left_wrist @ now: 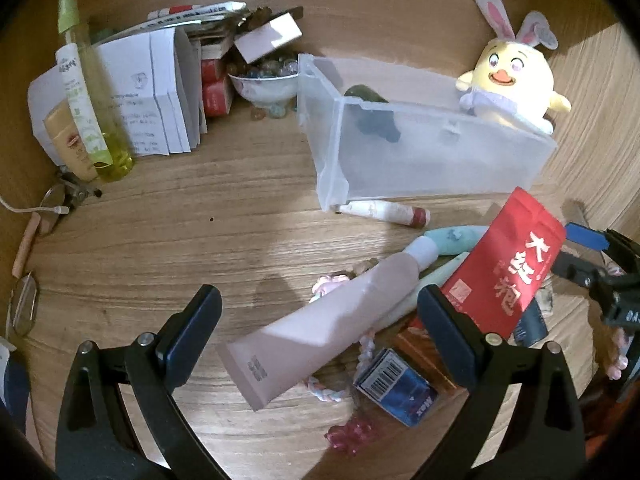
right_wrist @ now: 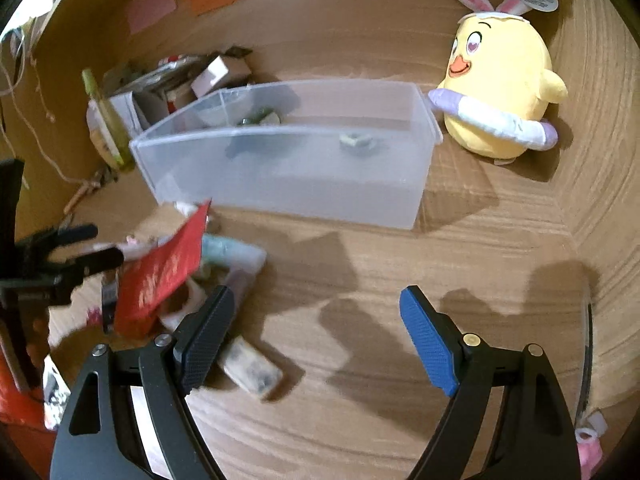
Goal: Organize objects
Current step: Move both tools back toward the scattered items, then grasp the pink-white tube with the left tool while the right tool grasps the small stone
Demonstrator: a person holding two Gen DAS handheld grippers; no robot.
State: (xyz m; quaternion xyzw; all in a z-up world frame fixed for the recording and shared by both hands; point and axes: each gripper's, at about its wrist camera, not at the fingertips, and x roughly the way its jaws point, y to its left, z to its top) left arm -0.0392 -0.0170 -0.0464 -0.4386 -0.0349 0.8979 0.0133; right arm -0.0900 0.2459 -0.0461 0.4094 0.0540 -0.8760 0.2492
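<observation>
Table (left_wrist: 168, 248): clear bin (left_wrist: 420, 152), plush chick (left_wrist: 516, 80), pink tube (left_wrist: 332, 320) and red packet (left_wrist: 504, 264); left claw (left_wrist: 320, 312) and right claw (right_wrist: 316, 320) both released, empty.

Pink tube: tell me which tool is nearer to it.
Left. The pink tube lies between the open left tool's fingers; the open right tool hangs over bare wood beside the pile.

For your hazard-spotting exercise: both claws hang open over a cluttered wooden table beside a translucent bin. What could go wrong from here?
1. The pink tube lies across other clutter; the left claw might drag neighbours along.
2. The red packet leans on the pile and could topple.
3. The right claw works close beside the left, so they could collide.
</observation>
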